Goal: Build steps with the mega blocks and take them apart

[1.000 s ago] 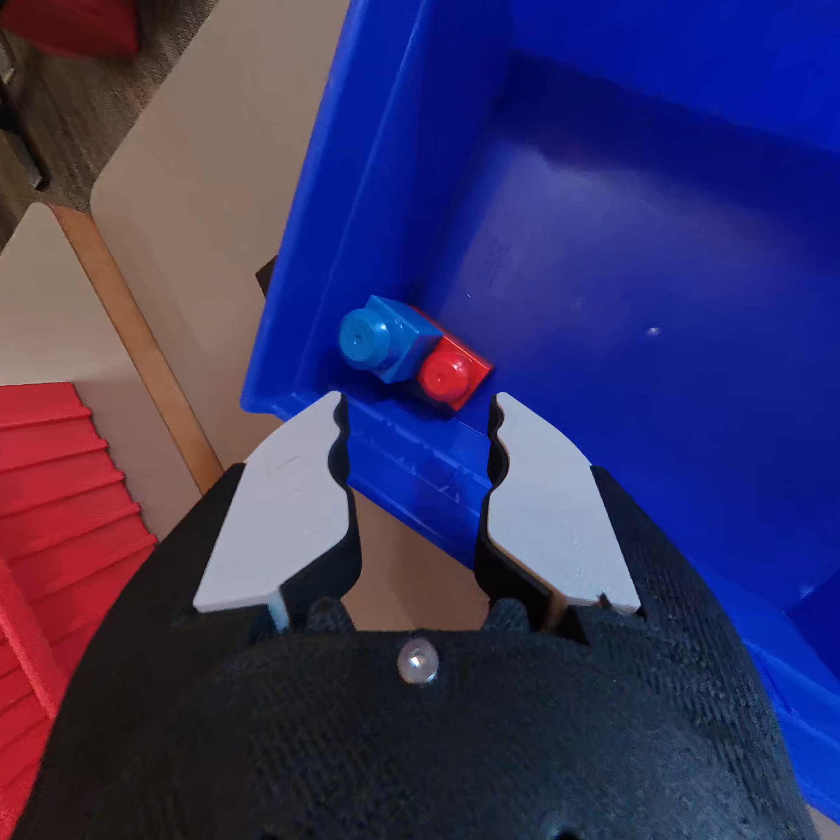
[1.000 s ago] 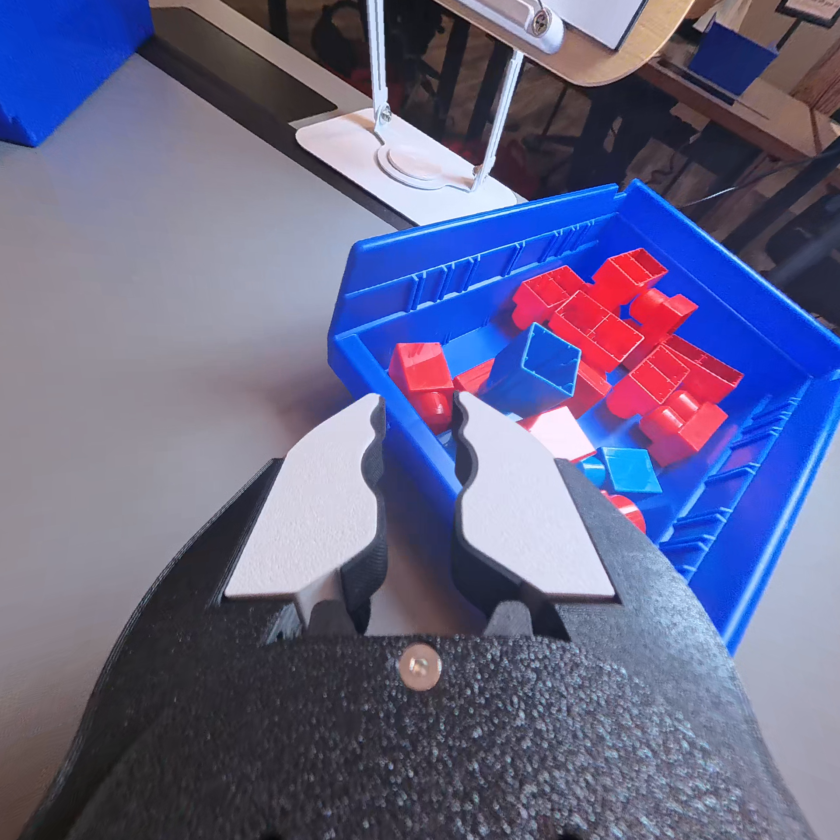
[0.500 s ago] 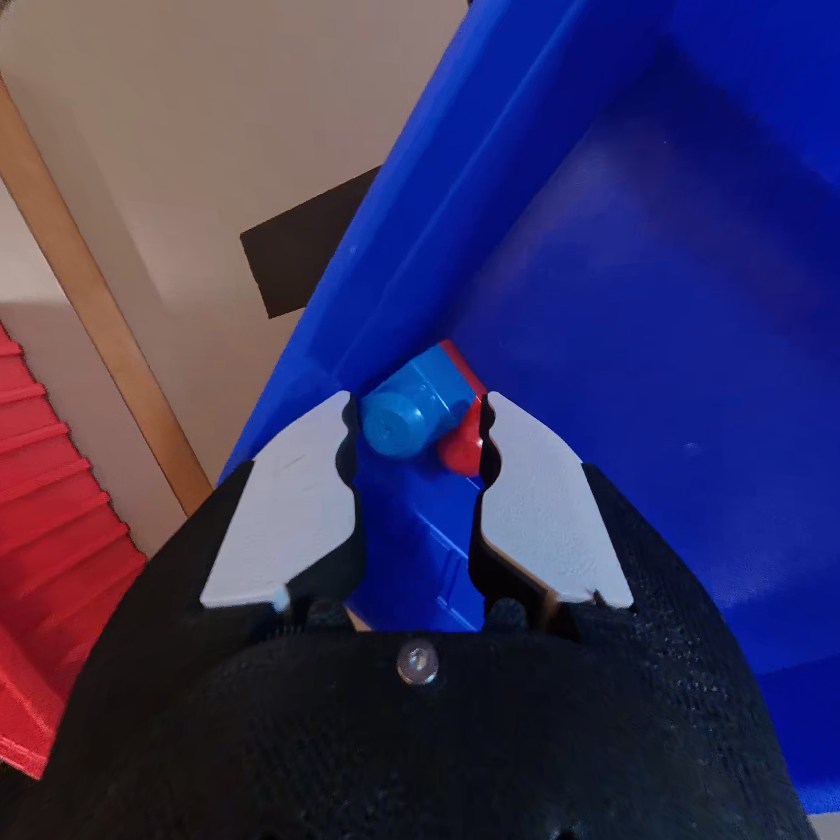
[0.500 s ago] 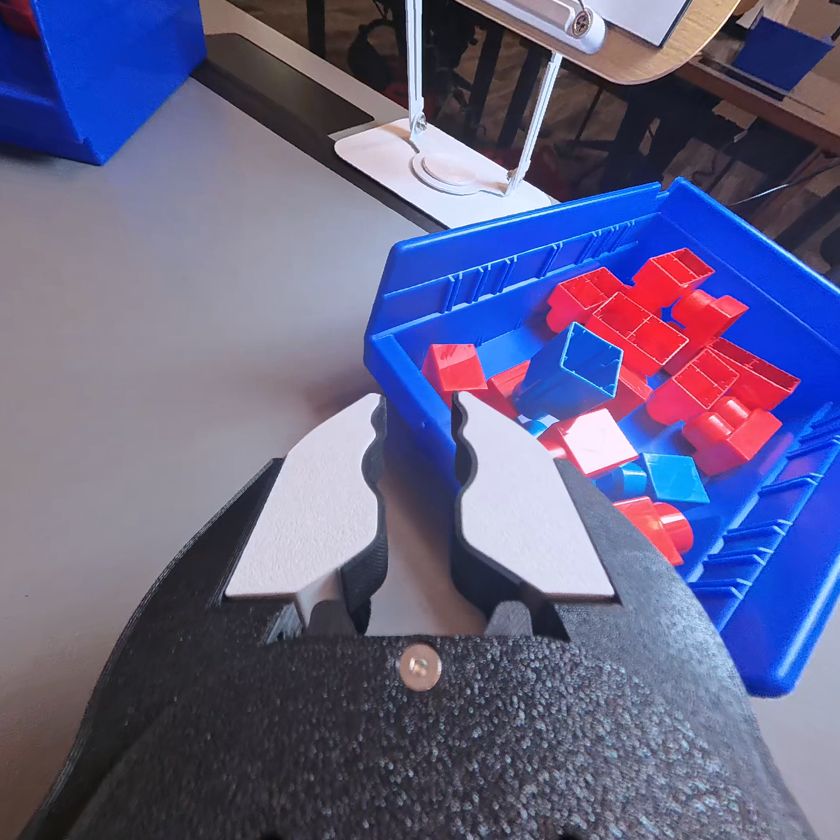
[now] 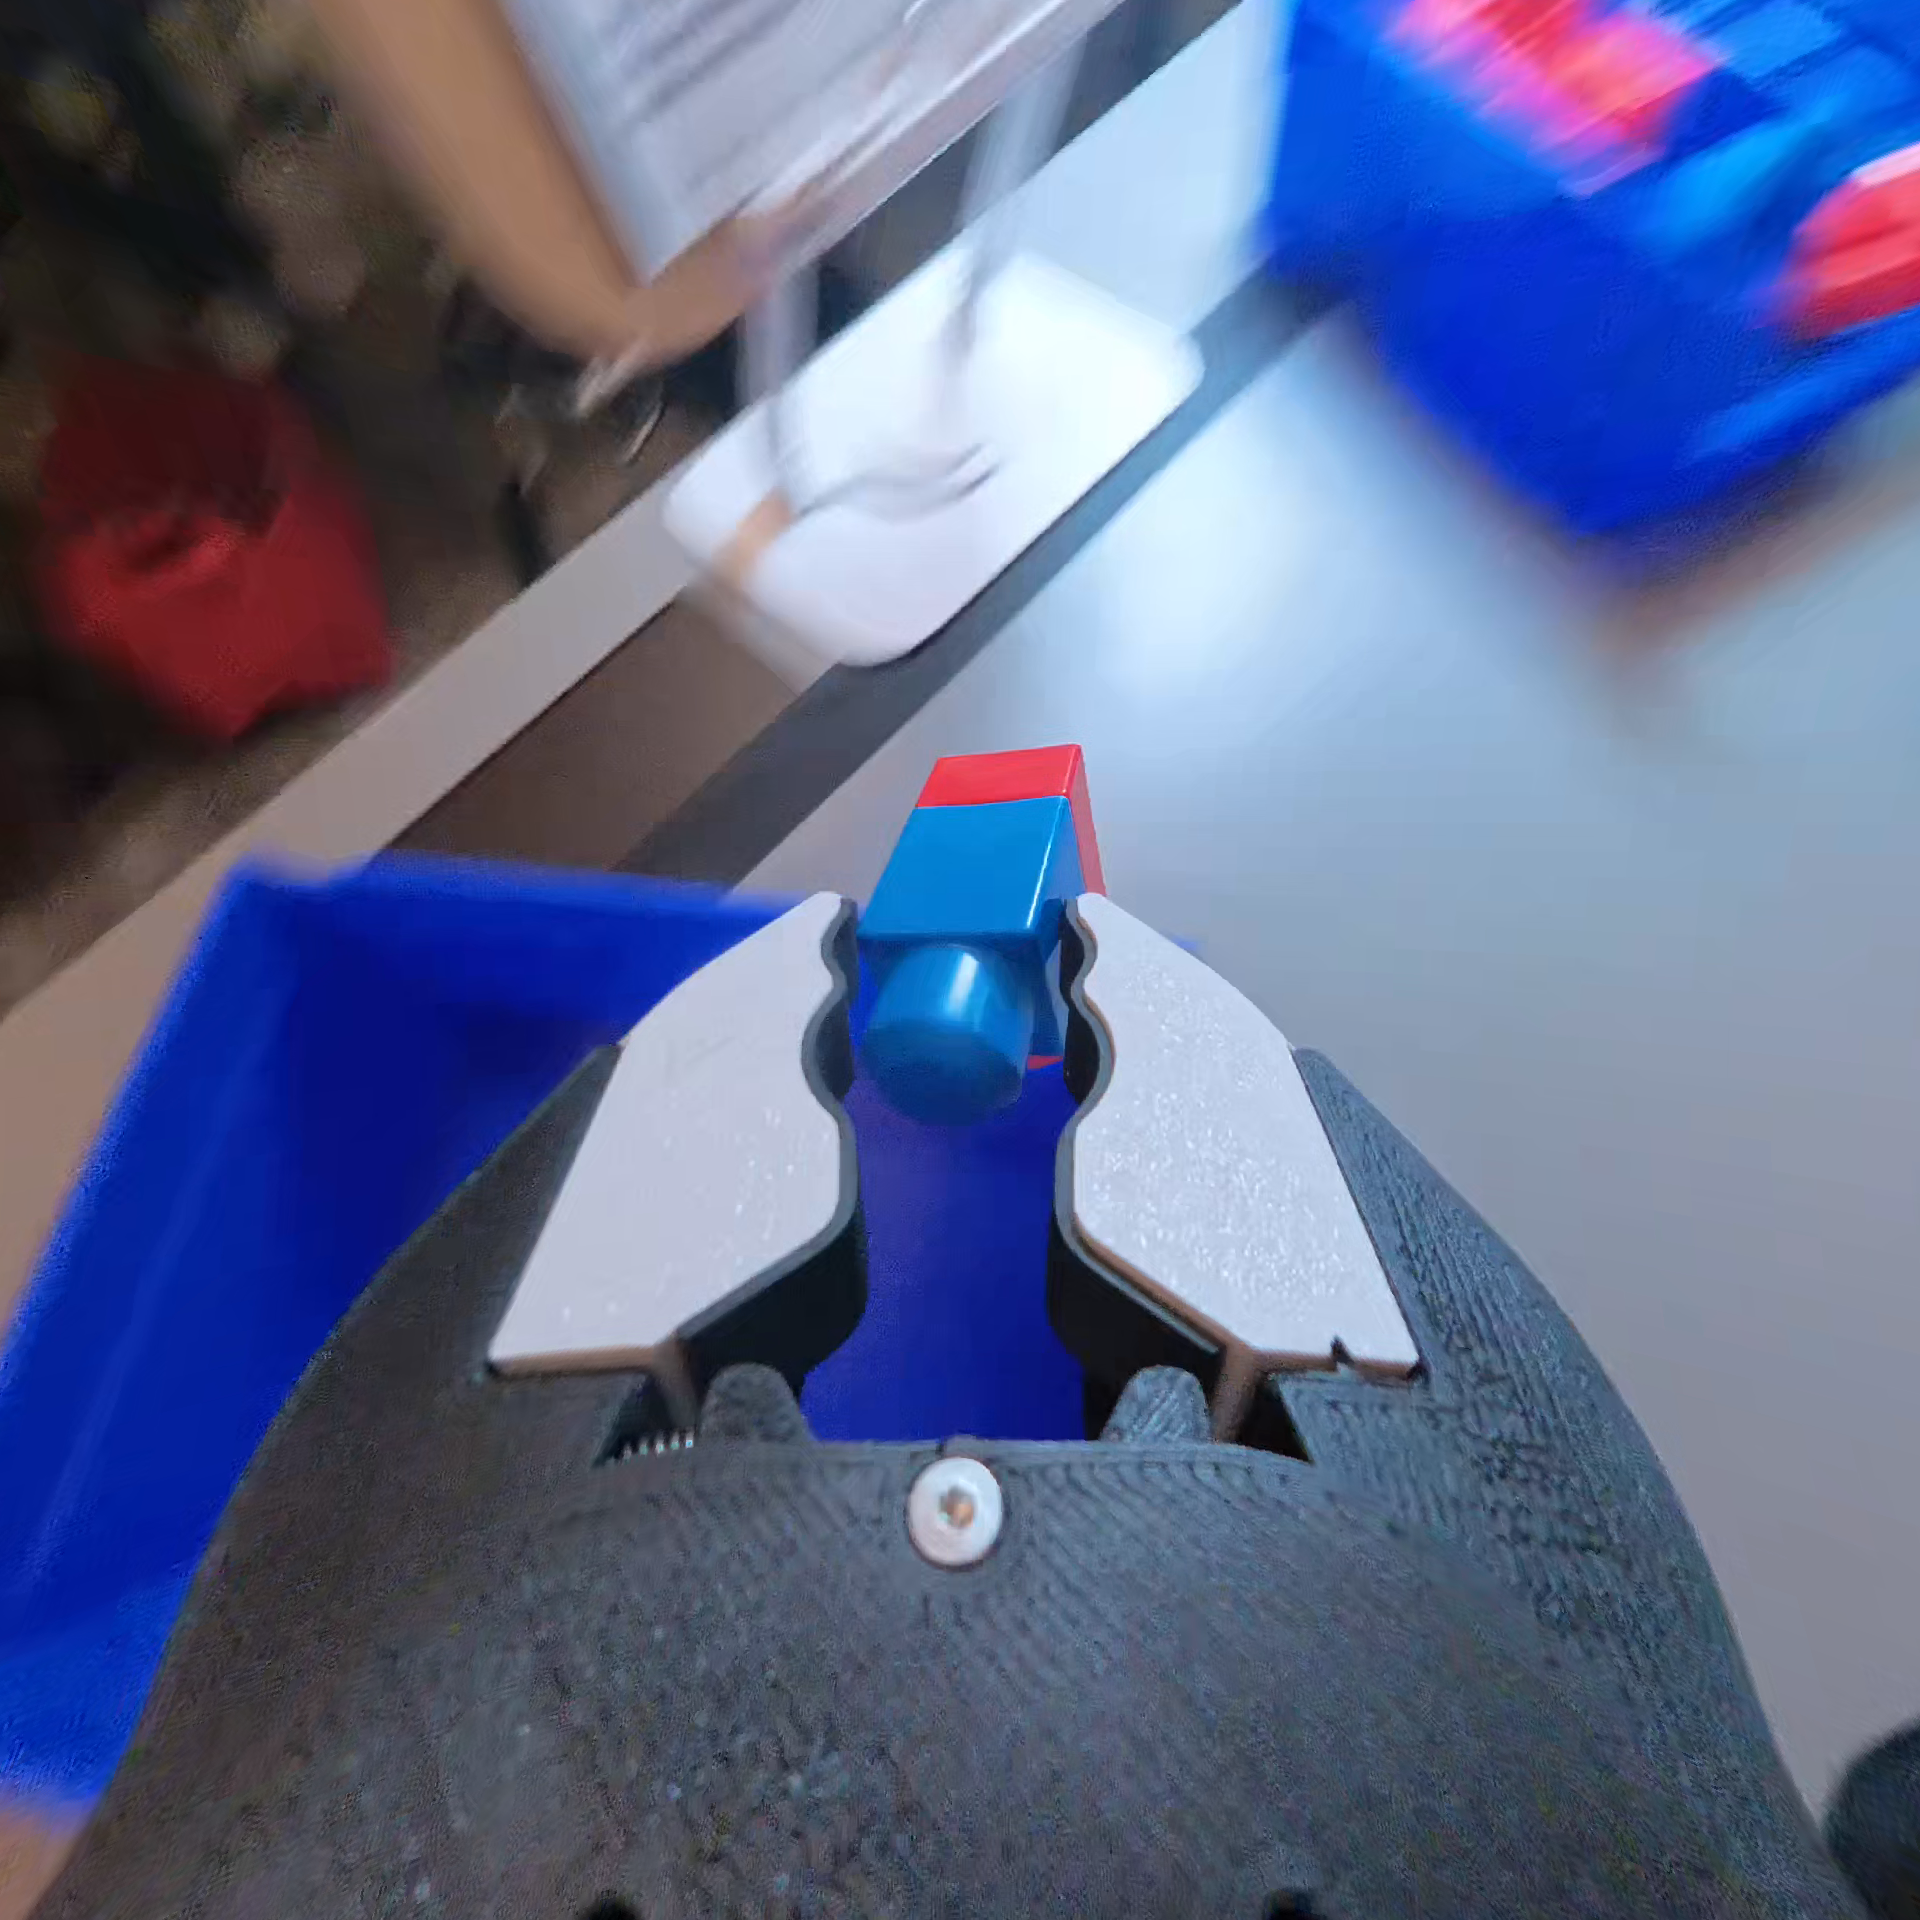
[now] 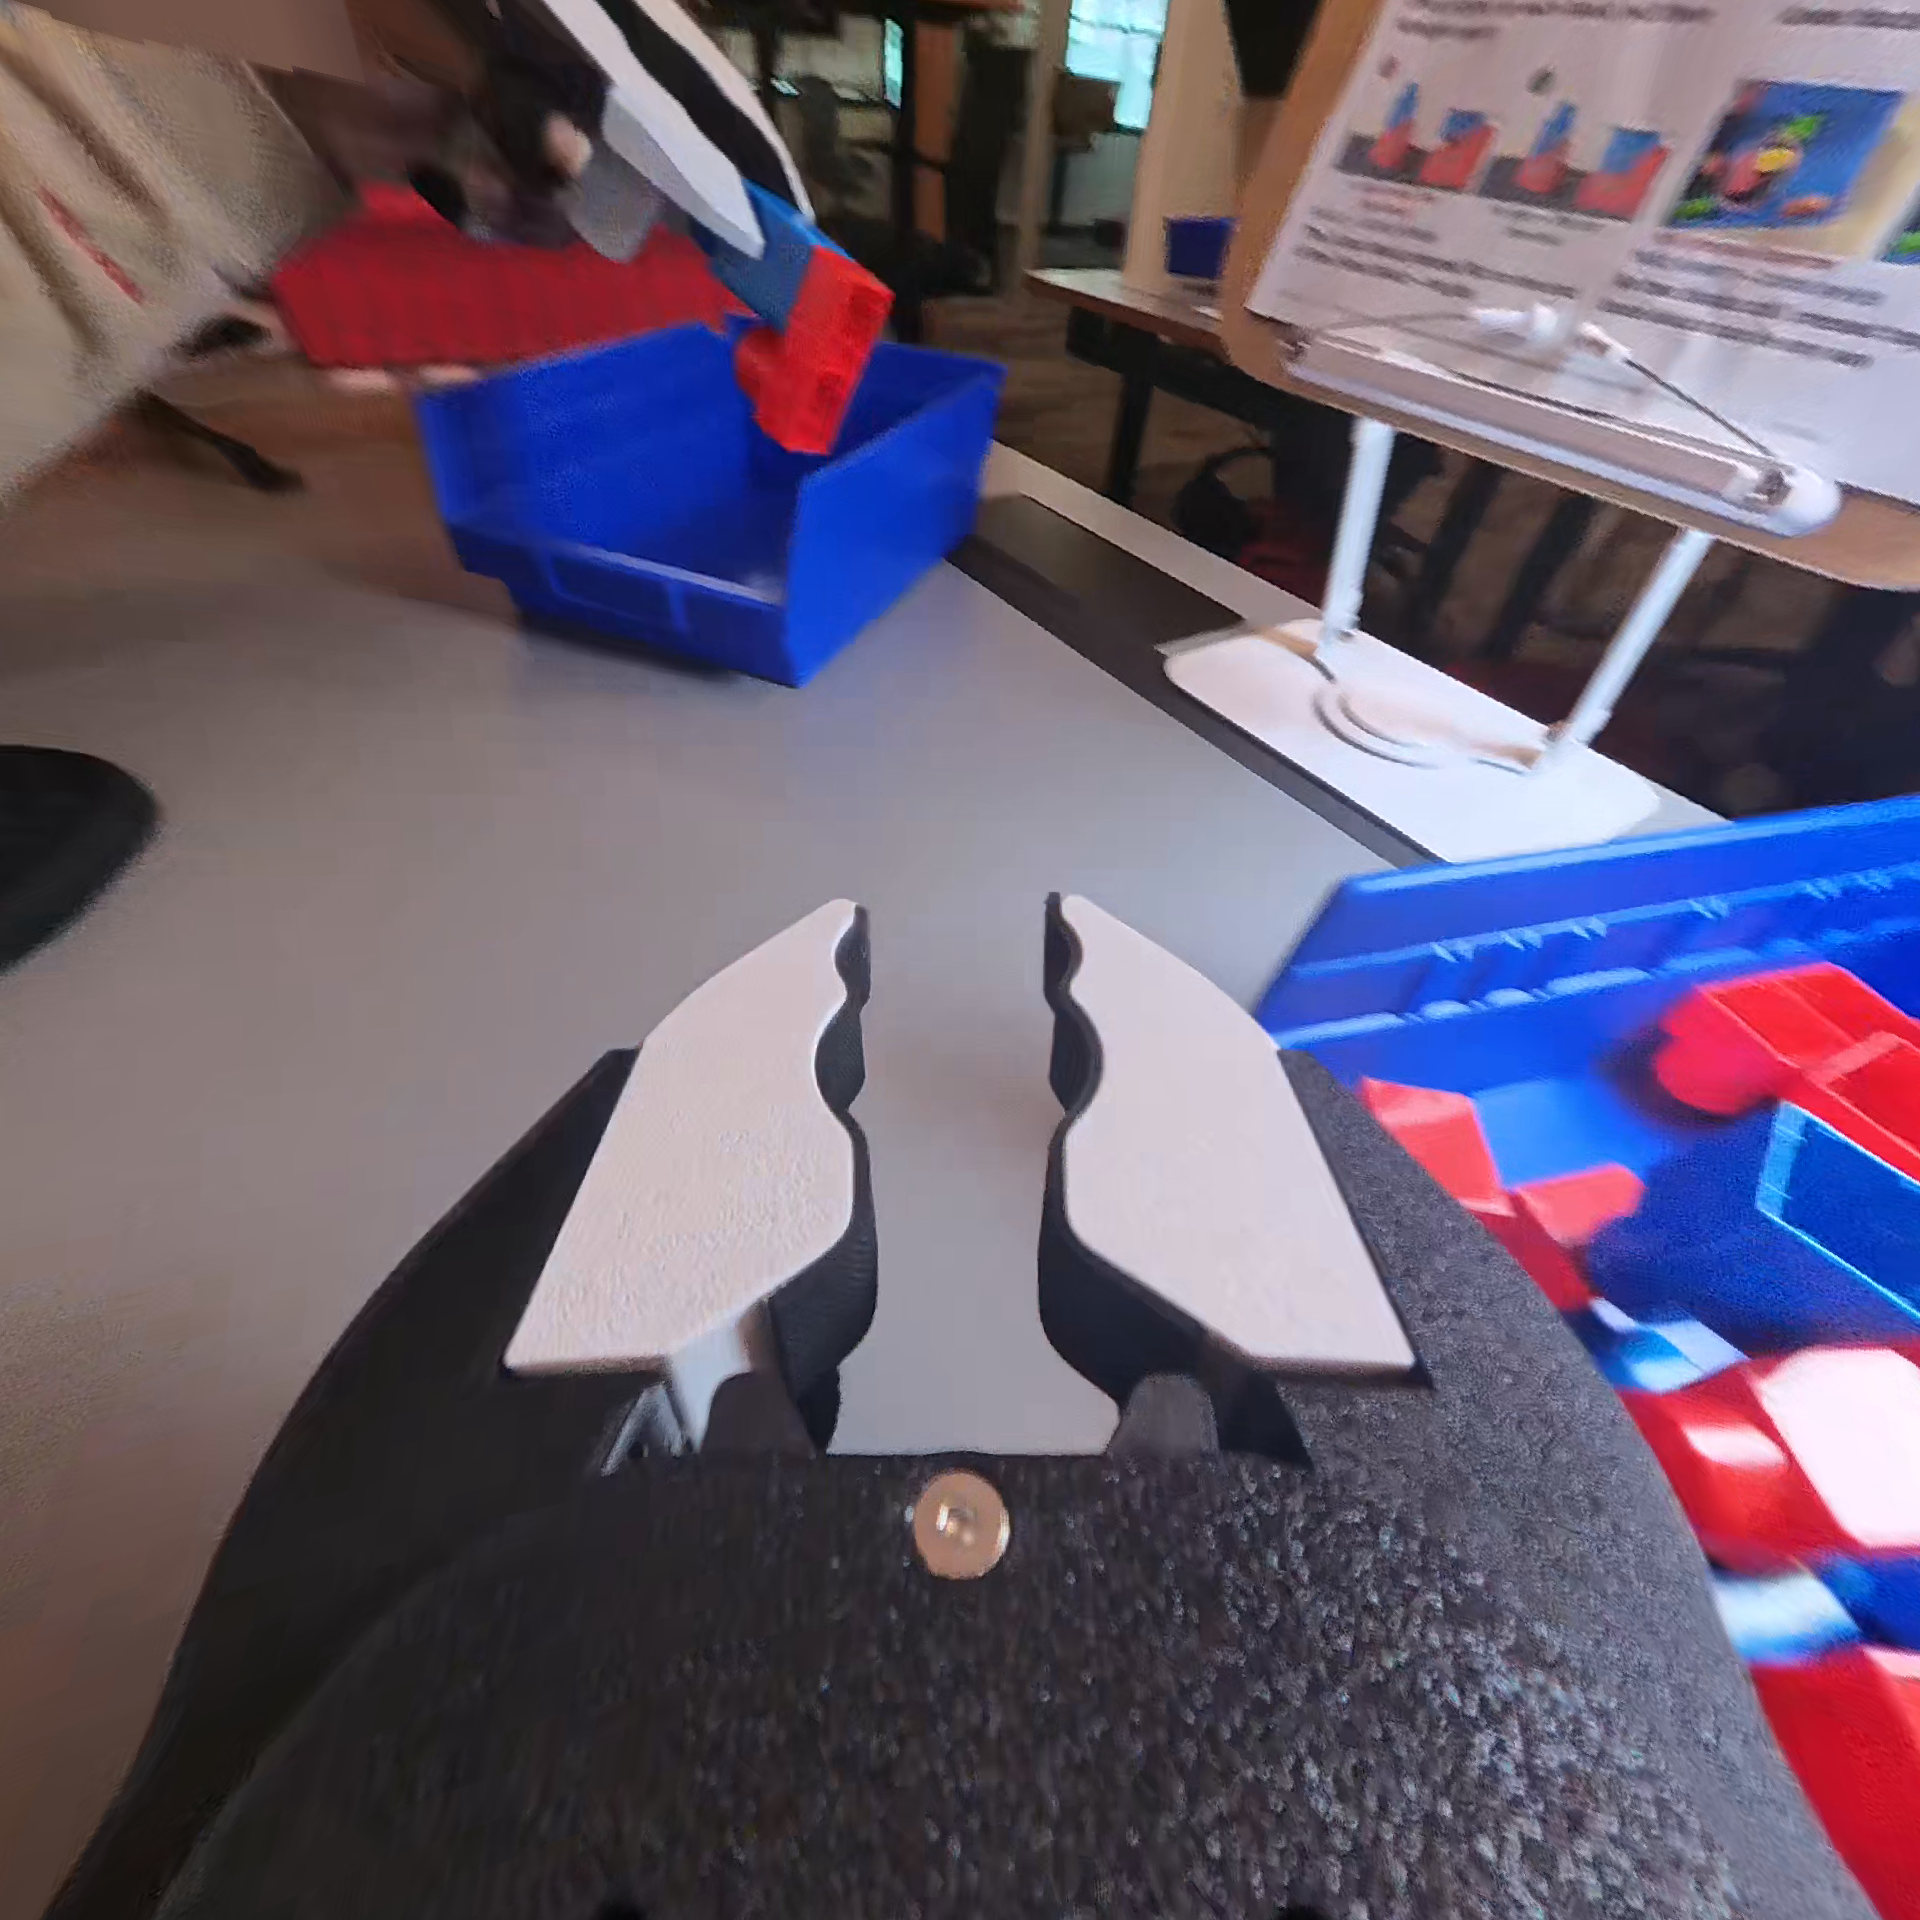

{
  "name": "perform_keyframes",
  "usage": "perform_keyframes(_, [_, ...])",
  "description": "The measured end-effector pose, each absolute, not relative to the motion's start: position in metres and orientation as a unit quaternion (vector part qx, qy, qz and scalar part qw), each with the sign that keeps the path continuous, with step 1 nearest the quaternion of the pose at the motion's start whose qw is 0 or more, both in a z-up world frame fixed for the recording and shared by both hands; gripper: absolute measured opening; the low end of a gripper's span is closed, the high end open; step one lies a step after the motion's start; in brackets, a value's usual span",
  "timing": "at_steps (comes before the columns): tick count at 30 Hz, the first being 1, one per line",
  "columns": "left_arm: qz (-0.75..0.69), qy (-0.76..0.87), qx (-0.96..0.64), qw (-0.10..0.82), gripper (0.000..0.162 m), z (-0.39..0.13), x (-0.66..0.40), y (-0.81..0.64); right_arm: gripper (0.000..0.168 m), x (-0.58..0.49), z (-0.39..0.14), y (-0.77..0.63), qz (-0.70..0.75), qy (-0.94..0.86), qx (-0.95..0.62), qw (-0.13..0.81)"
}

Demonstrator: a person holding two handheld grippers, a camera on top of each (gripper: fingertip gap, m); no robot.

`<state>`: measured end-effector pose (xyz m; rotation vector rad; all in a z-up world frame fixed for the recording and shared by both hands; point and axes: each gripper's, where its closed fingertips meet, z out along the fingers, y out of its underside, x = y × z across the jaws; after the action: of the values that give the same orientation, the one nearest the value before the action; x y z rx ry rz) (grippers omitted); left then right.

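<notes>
Left wrist view: the left gripper (image 5: 956, 925) is clamped on a joined pair of blocks. The blue block (image 5: 971, 868) sits between the fingertips, its round stud pointing back toward the camera. The red block (image 5: 1013, 777) is attached on the far side, beyond the tips. The pair is held above the grey table (image 5: 1455, 935), over the far edge of a near blue bin (image 5: 260, 1091). The lower part of the blocks is hidden by the fingers. A second blue bin (image 5: 1558, 312) at upper right and a white stand base (image 5: 935, 488) are heavily motion-blurred; the bin's contents read only as red smears.

Right wrist view: the right gripper (image 6: 951, 925) holds nothing, jaws moderately apart, over bare table. A blue bin of loose red and blue blocks (image 6: 1714, 1195) lies just right of it, blurred and cut off by the frame edge. Well apart, at upper left, the left gripper holds the blue-and-red pair above the other bin, hollow undersides of the red block facing the camera. A stand with an instruction sheet (image 6: 1558, 260) occupies the upper right.
</notes>
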<state>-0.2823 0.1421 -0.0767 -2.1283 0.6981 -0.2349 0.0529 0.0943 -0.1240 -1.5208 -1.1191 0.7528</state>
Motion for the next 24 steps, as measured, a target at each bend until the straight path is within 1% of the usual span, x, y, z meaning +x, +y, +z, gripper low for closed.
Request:
perform_keyframes(2, [-0.16,0.347,-0.793,0.476,0.037,-0.057,-0.212,0.105,0.039,0.034,-0.115,0.069,0.383,-0.478,-0.609,0.505])
perform_keyframes(4, [-0.211,0.403,-0.738,0.498,0.037,-0.053,-0.151,0.067,0.043,0.02,-0.107,0.047,0.436,-0.483,-0.586,0.482])
perform_keyframes(8, [-0.26,0.478,-0.672,0.502,0.037,-0.076,-0.067,0.012,0.053,0.002,-0.1,0.012,0.48,-0.506,-0.553,0.455])
perform_keyframes(10, [-0.285,0.494,-0.653,0.499,0.037,-0.089,-0.039,-0.006,0.055,-0.004,-0.104,0.001,0.484,-0.522,-0.55,0.438])
perform_keyframes(11, [-0.288,0.498,-0.645,0.503,0.037,-0.094,-0.03,-0.011,0.052,-0.005,-0.109,-0.004,0.482,-0.533,-0.55,0.425])
perform_keyframes(12, [-0.285,0.505,-0.639,0.505,0.037,-0.099,-0.023,-0.015,0.04,-0.006,-0.114,-0.01,0.482,-0.547,-0.548,0.41])
perform_keyframes(13, [-0.278,0.509,-0.634,0.511,0.037,-0.102,-0.018,-0.017,0.037,-0.006,-0.12,-0.014,0.48,-0.561,-0.545,0.396])
perform_keyframes(16, [-0.285,0.512,-0.623,0.518,0.036,-0.107,-0.017,-0.021,0.036,-0.005,-0.125,-0.018,0.481,-0.572,-0.542,0.385])
perform_keyframes(19, [-0.297,0.502,-0.625,0.518,0.036,-0.116,-0.02,-0.024,0.036,-0.006,-0.125,-0.02,0.477,-0.577,-0.534,0.394])
perform_keyframes(22, [-0.307,0.504,-0.634,0.5,0.04,-0.131,-0.02,-0.03,0.036,-0.01,-0.126,-0.027,0.486,-0.582,-0.521,0.392])
perform_keyframes(24, [-0.308,0.508,-0.637,0.492,0.04,-0.141,-0.019,-0.033,0.036,-0.011,-0.131,-0.03,0.482,-0.592,-0.517,0.388])
